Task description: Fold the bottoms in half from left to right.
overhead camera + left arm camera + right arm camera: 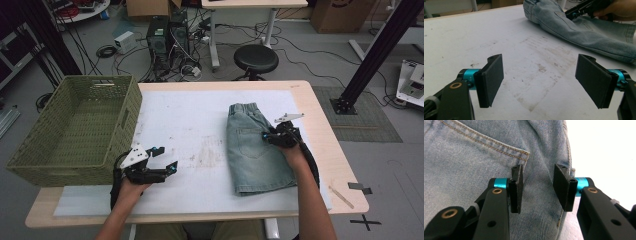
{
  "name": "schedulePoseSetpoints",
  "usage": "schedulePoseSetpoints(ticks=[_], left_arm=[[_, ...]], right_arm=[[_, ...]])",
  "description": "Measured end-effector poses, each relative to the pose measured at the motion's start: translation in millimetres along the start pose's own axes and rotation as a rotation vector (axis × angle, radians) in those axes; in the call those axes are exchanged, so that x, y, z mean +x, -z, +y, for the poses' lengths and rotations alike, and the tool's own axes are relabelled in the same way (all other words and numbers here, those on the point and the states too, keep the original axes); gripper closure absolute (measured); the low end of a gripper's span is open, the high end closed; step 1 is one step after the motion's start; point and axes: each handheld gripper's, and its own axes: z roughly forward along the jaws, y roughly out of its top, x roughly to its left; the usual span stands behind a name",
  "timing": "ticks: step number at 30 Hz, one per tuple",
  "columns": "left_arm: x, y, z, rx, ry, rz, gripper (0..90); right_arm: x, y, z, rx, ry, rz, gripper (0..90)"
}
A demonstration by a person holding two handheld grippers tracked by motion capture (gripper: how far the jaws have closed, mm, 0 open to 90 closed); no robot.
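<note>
A pair of light-blue denim shorts (252, 155) lies flat on the white mat (200, 125), right of the middle, waistband toward the far side. My right gripper (266, 136) rests low on the shorts' right edge, pointing left. In the right gripper view its jaws (539, 187) stand partly apart just beside the back pocket's corner, with denim (474, 157) and a soft ridge of cloth between them, not pinched. My left gripper (166, 158) is held over bare mat at the front left, its jaws wide apart (540, 82) and nothing between them. The left gripper view shows the shorts (594, 35) and the right gripper (576, 11) farther off.
A large green woven basket (122, 130) stands at the table's left end, overhanging the edge, with nothing visible inside. The mat is stained in the middle (207, 155). A wooden stick (341, 196) lies on the table's front right corner. A black stool (255, 58) stands beyond the far edge.
</note>
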Motion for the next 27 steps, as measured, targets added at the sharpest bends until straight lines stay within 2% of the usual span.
schedulePoseSetpoints(ticks=[2,3,5,6,8,9,12,14,15,18,20,22,24,27], left_arm=[[-0.3,-0.6,-0.5,0.003,0.001,0.000,22.9],[-0.7,-0.6,-0.4,0.005,-0.001,0.000,22.9],[-1.4,0.0,-0.2,0.002,-0.001,-0.003,22.9],[-1.4,0.4,0.2,0.000,-0.004,-0.001,22.9],[-1.5,0.7,0.4,-0.005,0.002,0.000,22.9],[-1.1,0.8,0.7,-0.003,0.001,-0.003,22.9],[-1.0,0.2,1.0,-0.005,0.003,0.002,22.9],[-0.9,0.9,1.4,-0.007,0.003,0.003,22.9],[-0.7,1.1,1.6,-0.008,0.003,0.005,22.9],[-0.2,1.1,1.6,-0.009,0.004,0.006,22.9],[-0.3,0.7,1.7,-0.008,0.004,0.005,22.9],[-1.0,0.3,2.0,-0.009,0.006,0.003,22.9],[-0.9,0.0,2.1,-0.008,0.003,0.002,22.9],[-0.7,-0.4,1.9,-0.004,0.004,0.000,22.9]], right_arm=[[-1.6,-1.4,-3.8,-0.023,-0.012,0.004,61.6],[-2.8,-1.6,-5.6,-0.031,-0.039,0.015,61.6],[-3.5,-1.0,-8.2,-0.046,-0.062,0.024,61.4],[-3.3,0.1,-8.4,-0.048,-0.066,0.026,59.6],[-1.9,7.7,-7.0,-0.060,-0.077,0.028,48.3],[-1.8,11.1,-7.1,-0.070,-0.081,0.036,45.8],[-2.5,28.1,-13.4,-0.131,-0.062,0.048,47.4],[-1.5,37.3,-20.7,-0.153,-0.044,0.066,51.6],[0.8,41.5,-25.1,-0.149,-0.023,0.084,54.3],[6.7,45.7,-34.5,-0.120,0.038,0.093,60.5],[8.1,43.6,-40.8,-0.078,0.063,0.064,61.3],[6.0,41.8,-45.1,-0.076,0.043,0.058,63.4],[5.8,41.4,-46.4,-0.064,0.045,0.048,65.2],[6.7,40.2,-50.9,-0.076,0.041,0.043,65.5]])
